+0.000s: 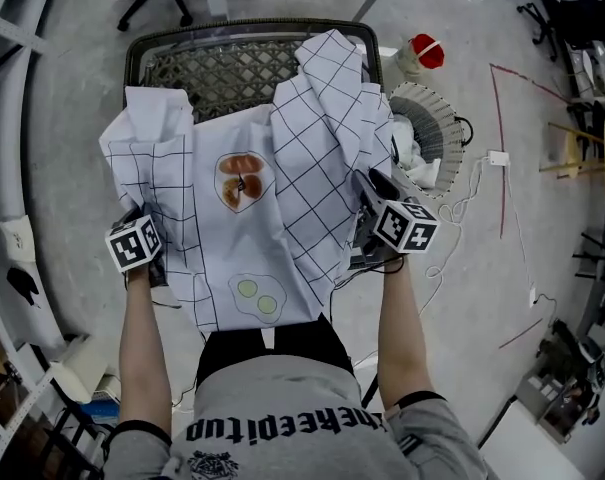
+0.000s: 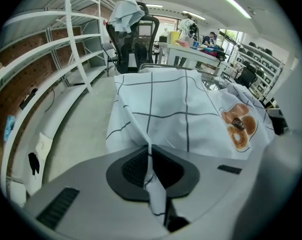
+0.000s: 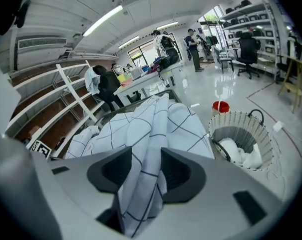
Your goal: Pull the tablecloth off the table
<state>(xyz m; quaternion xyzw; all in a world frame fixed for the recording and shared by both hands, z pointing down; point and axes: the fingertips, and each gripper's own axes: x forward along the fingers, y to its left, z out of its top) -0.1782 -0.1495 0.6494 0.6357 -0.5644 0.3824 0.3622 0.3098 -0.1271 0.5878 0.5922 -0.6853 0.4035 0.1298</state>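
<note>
Bright, even light, fisheye edges, sharp

We've got open floor (image 1: 482, 348) R of the worktop (image 1: 232, 68), but a wicker basket (image 1: 452, 118) & red bucket (image 1: 428, 51) crowd its far R corner; white shelving (image 2: 41, 49) hems the L side, w/ a narrow floor strip between.

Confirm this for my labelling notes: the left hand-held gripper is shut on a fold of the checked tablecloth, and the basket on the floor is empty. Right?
One thing is wrong: the basket on the floor is not empty; the right gripper view shows white cloth lying in it. The left hand-held gripper is indeed shut on a fold of the checked tablecloth.
</note>
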